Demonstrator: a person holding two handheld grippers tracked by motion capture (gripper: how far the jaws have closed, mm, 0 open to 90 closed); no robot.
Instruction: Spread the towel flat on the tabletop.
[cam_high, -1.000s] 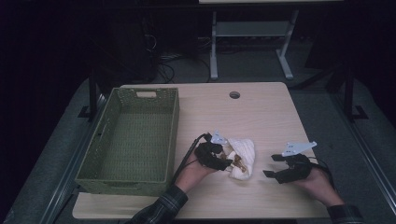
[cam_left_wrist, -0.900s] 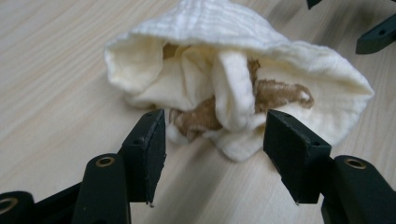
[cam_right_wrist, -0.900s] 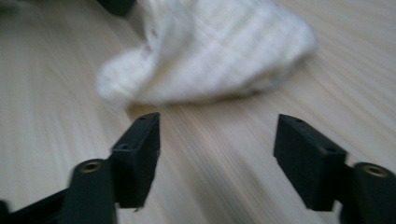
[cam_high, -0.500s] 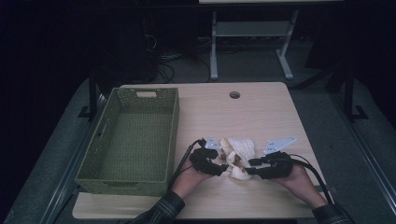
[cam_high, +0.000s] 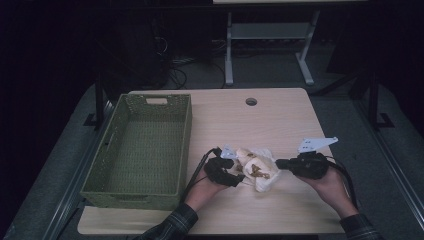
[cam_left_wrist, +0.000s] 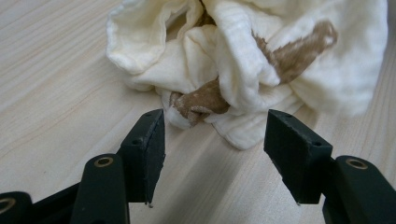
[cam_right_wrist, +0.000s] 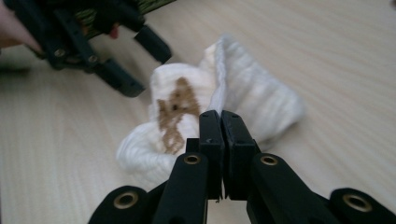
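A crumpled white cloth (cam_high: 260, 172) with a brown pattern lies on the wooden table (cam_high: 280, 120), near its front. My left gripper (cam_high: 239, 173) stands open at the cloth's left side. In the left gripper view the cloth (cam_left_wrist: 243, 60) sits just beyond its spread jaws (cam_left_wrist: 215, 126), untouched. My right gripper (cam_high: 278, 163) comes in from the right. Its jaws have just been closing, and they are shut (cam_right_wrist: 220, 114) on a raised edge of the cloth (cam_right_wrist: 187, 107). The left gripper (cam_right_wrist: 144, 70) shows open behind the cloth in the right gripper view.
A green woven basket (cam_high: 187, 130) stands empty on the left half of the table, close to my left hand. A round cable hole (cam_high: 251, 101) lies near the far edge. Dark floor and a metal stand lie beyond the table.
My right gripper has moved left from the table's right side to the cloth and shut on its edge. The left gripper has stayed in place, open.
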